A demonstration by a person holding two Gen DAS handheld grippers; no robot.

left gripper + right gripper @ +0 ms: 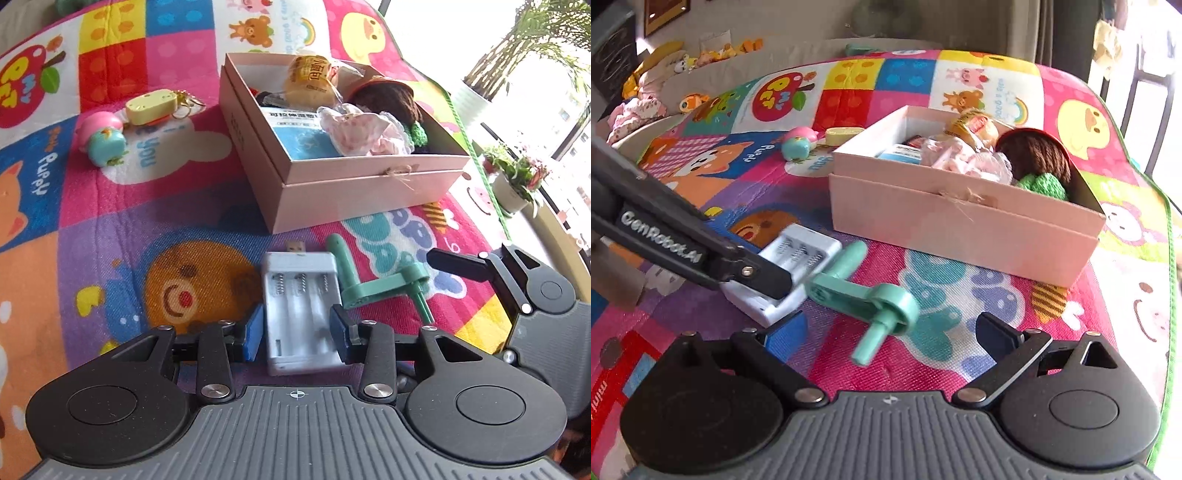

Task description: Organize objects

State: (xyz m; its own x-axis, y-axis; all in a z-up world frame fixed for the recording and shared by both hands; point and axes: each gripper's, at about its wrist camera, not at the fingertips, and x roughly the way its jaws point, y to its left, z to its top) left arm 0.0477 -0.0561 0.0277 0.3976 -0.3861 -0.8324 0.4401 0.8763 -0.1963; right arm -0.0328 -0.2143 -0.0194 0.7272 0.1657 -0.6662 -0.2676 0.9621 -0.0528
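A white battery charger (pixel 299 306) lies on the colourful play mat (pixel 110 221), and my left gripper (pixel 296 334) is shut on its sides with both blue pads touching. The right wrist view shows the same charger (pixel 798 254) under a black left finger (pixel 757 273). A green crank handle (pixel 384 288) lies just right of the charger. My right gripper (pixel 890 332) stands wide open around the peg of that crank (pixel 864 299), its pads clear of it. Behind both sits an open pink cardboard box (pixel 369 184) holding a bread packet, a brown knitted piece, pink cloth and a blue packet.
A yellow keychain toy (pixel 149 105) and a pink and teal toy (pixel 105 142) lie on the mat left of the box. Potted plants (pixel 517 181) stand past the mat's right edge by the window. Plush toys (pixel 701 55) line the far left wall.
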